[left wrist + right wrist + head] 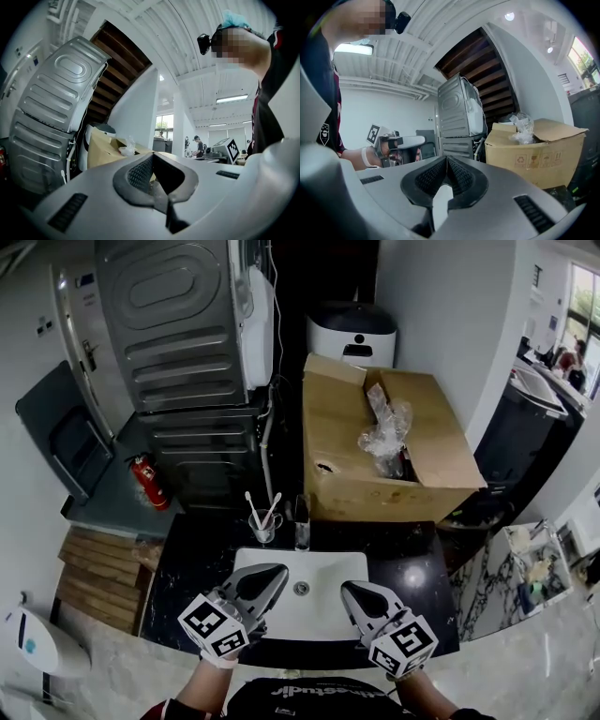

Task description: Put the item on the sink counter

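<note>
The black sink counter (187, 568) holds a white basin (323, 610). On its back edge stands a cup with toothbrushes (263, 524), and beside it a slim dark object (302, 524) that I cannot identify. My left gripper (267, 579) hovers over the basin's left half, shut and empty; in its own view the fingertips (152, 157) meet. My right gripper (356, 594) hovers over the basin's right half, also shut with nothing in it, its pads together (446, 161). Both point away from me, roughly level.
Behind the counter at the right, an open cardboard box (441, 442) holds a crumpled plastic bag (386, 427). A grey washing machine (178, 324) stands back left, with a red fire extinguisher (145, 481) beside it. Wooden slats (94, 573) lie at the left.
</note>
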Demonstrator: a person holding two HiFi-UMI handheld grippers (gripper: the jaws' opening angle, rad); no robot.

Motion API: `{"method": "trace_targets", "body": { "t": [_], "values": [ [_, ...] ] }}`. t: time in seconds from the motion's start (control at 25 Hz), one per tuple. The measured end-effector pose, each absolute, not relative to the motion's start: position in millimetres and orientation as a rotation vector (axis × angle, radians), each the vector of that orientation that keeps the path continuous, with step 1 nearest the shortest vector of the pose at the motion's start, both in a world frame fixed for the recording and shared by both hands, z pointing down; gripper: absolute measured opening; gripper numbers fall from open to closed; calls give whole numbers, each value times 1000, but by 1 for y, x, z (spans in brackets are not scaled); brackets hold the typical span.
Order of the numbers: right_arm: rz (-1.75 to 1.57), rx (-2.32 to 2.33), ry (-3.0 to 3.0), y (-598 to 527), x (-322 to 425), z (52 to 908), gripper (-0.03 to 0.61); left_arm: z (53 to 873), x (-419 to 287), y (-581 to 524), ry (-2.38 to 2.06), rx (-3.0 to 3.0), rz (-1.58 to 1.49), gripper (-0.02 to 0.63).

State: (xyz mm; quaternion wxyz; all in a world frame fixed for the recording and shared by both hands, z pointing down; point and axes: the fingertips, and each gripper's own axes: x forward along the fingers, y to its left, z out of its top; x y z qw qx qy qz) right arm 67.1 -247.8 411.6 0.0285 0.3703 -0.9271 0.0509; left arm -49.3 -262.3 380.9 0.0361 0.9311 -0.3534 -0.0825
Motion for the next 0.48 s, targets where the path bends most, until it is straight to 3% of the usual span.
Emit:
{"method": "trace_targets", "body": {
  "t": [0.48],
  "values": [
    [163,1146,-2872,-252,73,410,38,377,-44,-263,-1079,2851,-268,15]
  ]
}}
